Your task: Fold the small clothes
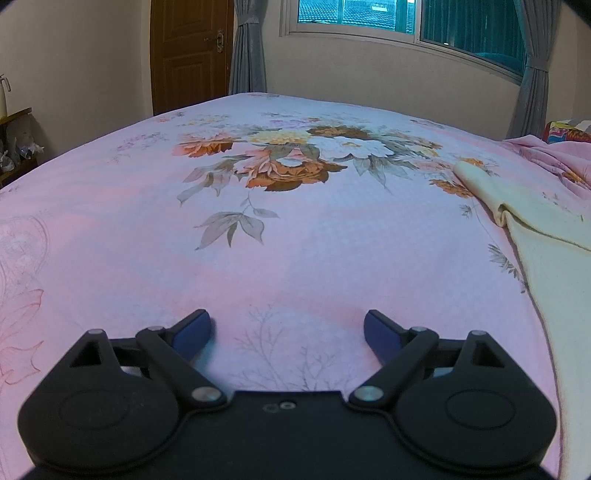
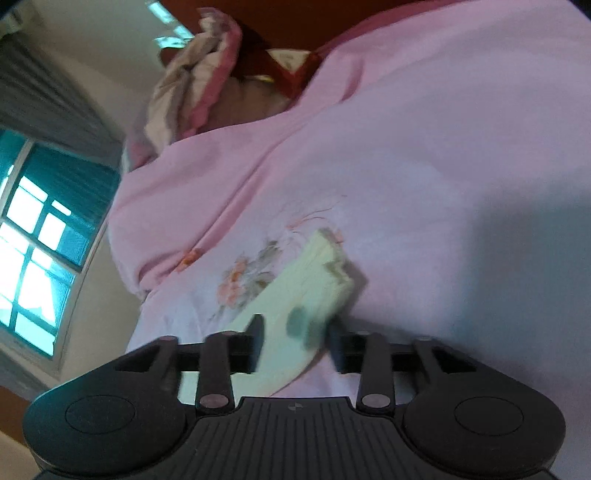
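Observation:
A small pale yellow garment (image 1: 543, 236) lies on the pink flowered bedsheet (image 1: 295, 240) at the right edge of the left wrist view. My left gripper (image 1: 287, 330) is open and empty, low over the sheet, well left of the garment. In the blurred, tilted right wrist view the same garment (image 2: 310, 284), with a dark green print, lies folded into a narrow strip. My right gripper (image 2: 295, 341) is open, its fingers either side of the garment's near end without closing on it.
A rumpled pink quilt (image 1: 554, 155) and pillows (image 2: 192, 81) are heaped at the head of the bed. A wooden door (image 1: 188, 51), a curtained window (image 1: 406, 18) and a side shelf (image 1: 14, 144) stand beyond the bed's edges.

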Demonstrator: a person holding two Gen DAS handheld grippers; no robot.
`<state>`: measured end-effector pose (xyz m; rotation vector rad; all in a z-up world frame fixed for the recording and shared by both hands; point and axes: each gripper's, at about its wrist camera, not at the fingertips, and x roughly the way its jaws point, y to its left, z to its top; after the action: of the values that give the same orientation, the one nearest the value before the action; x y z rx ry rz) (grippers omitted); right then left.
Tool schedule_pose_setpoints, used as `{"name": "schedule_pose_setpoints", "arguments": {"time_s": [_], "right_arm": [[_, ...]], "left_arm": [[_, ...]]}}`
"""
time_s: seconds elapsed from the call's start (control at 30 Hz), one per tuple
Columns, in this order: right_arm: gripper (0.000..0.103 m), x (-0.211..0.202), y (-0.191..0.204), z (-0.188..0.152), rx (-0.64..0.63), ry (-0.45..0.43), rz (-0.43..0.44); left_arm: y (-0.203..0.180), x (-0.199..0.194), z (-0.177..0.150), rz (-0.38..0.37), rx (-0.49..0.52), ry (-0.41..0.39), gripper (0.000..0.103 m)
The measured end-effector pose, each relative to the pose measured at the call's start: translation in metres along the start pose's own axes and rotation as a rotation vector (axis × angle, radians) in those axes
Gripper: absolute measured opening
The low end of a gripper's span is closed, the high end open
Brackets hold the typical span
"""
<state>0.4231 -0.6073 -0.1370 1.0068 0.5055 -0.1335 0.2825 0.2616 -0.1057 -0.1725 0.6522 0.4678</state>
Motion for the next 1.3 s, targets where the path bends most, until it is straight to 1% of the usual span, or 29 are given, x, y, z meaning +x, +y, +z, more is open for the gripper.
{"name": "schedule_pose_setpoints", "arguments": {"time_s": [0.17, 0.23, 0.27, 0.4, 0.5, 0.53, 0.57, 0.63, 0.73, 0.83, 0.87, 0.93, 0.97, 1.03, 1.1, 1.13, 1.23, 1.3], "right_arm": [[0.041, 0.003, 0.008, 0.002, 0.033, -0.012, 0.003], [0.041, 0.002, 0.004, -0.003, 0.108, 0.019, 0.052], [0.041, 0.001, 0.005, -0.008, 0.121, 0.038, 0.050], [0.041, -0.002, 0.014, -0.022, 0.074, 0.055, 0.046], [0.040, 0.008, 0.001, -0.013, 0.161, 0.037, 0.081], [0.036, 0.009, -0.002, -0.010, 0.178, 0.027, 0.085], [0.029, 0.011, -0.002, -0.007, 0.175, 0.023, 0.073], [0.023, 0.013, 0.000, -0.003, 0.145, 0.029, 0.050], [0.024, 0.010, 0.002, -0.001, 0.108, 0.008, 0.034], [0.023, 0.010, -0.004, 0.001, 0.155, -0.019, 0.013], [0.020, 0.010, 0.000, 0.001, 0.141, -0.023, -0.006], [0.004, 0.014, 0.021, -0.001, 0.021, -0.011, -0.108], [0.003, 0.015, 0.032, -0.003, -0.029, -0.009, -0.122], [0.003, 0.013, 0.061, -0.008, -0.118, -0.034, -0.117], [0.003, 0.014, 0.093, -0.017, -0.195, -0.039, -0.116], [0.003, 0.016, 0.111, -0.023, -0.234, -0.038, -0.110], [0.003, 0.028, 0.173, -0.048, -0.343, -0.017, -0.061], [0.003, 0.039, 0.216, -0.073, -0.398, 0.003, -0.008]], "left_arm": [[0.002, 0.001, 0.000, -0.009, -0.010, 0.001, 0.090], [0.003, 0.001, -0.001, -0.017, -0.018, -0.002, 0.090], [0.004, 0.001, -0.002, -0.021, -0.022, -0.003, 0.090], [0.005, 0.002, -0.002, -0.030, -0.029, -0.007, 0.091], [0.005, 0.002, -0.002, -0.033, -0.032, -0.006, 0.091], [0.005, 0.002, -0.002, -0.033, -0.032, -0.006, 0.091], [0.006, 0.002, -0.002, -0.033, -0.032, -0.006, 0.091], [0.005, 0.002, -0.002, -0.033, -0.032, -0.007, 0.092], [0.005, 0.002, -0.003, -0.034, -0.034, -0.008, 0.092], [0.005, 0.000, -0.001, -0.030, -0.026, -0.009, 0.092], [0.005, -0.001, 0.002, -0.025, -0.022, -0.008, 0.092], [0.005, -0.003, 0.008, 0.009, -0.007, -0.019, 0.092], [0.007, -0.005, 0.012, 0.030, 0.007, -0.032, 0.092], [0.015, -0.006, 0.020, 0.057, 0.017, -0.039, 0.092], [0.028, -0.005, 0.028, 0.066, 0.014, -0.030, 0.092], [0.036, -0.003, 0.031, 0.081, 0.018, -0.021, 0.092], [0.064, 0.000, 0.037, 0.122, 0.021, 0.011, 0.092], [0.086, -0.003, 0.038, 0.140, 0.018, 0.009, 0.092]]}}
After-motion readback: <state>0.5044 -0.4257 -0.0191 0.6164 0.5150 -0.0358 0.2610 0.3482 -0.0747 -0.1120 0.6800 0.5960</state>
